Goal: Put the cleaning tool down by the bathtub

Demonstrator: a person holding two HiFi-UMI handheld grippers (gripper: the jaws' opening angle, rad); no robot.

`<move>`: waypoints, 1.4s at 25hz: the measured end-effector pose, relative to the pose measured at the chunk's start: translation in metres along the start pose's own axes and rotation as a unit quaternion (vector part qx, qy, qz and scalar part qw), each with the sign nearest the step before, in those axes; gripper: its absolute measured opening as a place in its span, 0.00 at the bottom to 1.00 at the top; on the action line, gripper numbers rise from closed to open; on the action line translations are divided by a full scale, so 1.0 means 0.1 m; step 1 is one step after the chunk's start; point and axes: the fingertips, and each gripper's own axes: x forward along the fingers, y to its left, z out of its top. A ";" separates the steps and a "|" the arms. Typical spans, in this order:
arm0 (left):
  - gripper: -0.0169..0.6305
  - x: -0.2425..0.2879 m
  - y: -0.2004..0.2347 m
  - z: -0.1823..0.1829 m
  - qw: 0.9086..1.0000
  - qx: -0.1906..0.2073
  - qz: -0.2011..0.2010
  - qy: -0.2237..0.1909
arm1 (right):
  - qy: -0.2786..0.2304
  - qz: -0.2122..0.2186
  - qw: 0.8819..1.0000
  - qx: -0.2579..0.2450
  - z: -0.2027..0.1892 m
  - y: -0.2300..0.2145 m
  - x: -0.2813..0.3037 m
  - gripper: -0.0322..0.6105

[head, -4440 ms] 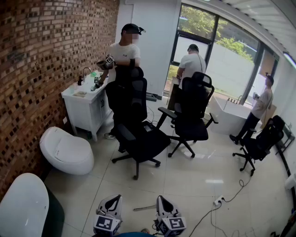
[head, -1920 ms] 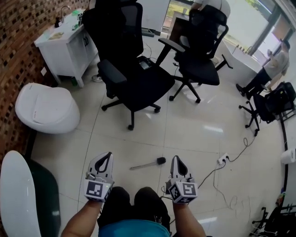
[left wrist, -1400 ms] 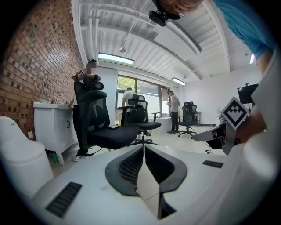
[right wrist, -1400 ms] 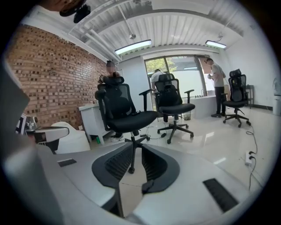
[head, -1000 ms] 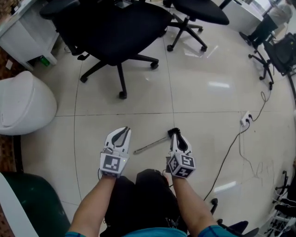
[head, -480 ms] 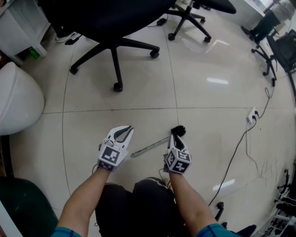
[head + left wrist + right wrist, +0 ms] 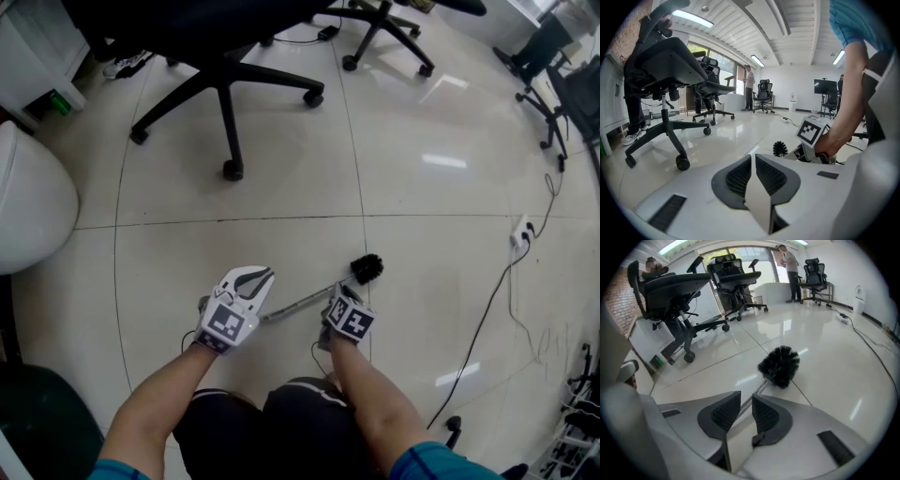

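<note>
- Floor point(image 7: 422, 112) tiles before us: glossy, smooth.
- Brush point(image 7: 367, 268): coarse black bristles, shiny metal-look handle.
- Our left gripper point(image 7: 262, 275) and right gripper point(image 7: 746, 398): matt white plastic, ribbed dark pads point(image 7: 724, 416).

No words, numbers or brand marks can be read anywhere in these views. The only printed patterns are the black-and-white square markers on the cube of the left gripper point(image 7: 255, 277) and on the cube of the right gripper point(image 7: 335, 298); they are coded blocks, not letters or digits. The same kind of marker shows on the right gripper's cube in the left gripper view. A dark screen point(image 7: 825, 86) on the far wall there shows nothing legible.
</note>
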 end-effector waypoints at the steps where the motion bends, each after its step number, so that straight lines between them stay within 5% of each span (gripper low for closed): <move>1: 0.07 -0.01 -0.02 0.01 1.000 0.005 -0.001 0.000 | 0.010 -0.002 1.000 0.015 -0.06 -0.02 0.05 0.21; 10: 0.07 -0.22 0.06 0.07 0.999 0.025 0.021 0.002 | 0.026 0.011 0.994 0.109 -0.14 0.10 0.44 0.26; 18: 0.07 -0.41 0.18 0.09 0.998 0.012 0.056 -0.005 | 0.055 0.004 0.988 0.144 -0.24 0.13 0.49 0.19; 22: 0.07 -0.56 0.24 0.16 0.996 -0.012 0.084 -0.011 | 0.048 0.029 0.991 0.120 -0.08 0.20 0.17 0.15; 35: 0.07 -2.30 0.30 2.14 0.970 -0.105 0.215 -0.039 | -0.014 0.106 0.994 -0.039 1.68 1.12 -2.59 0.14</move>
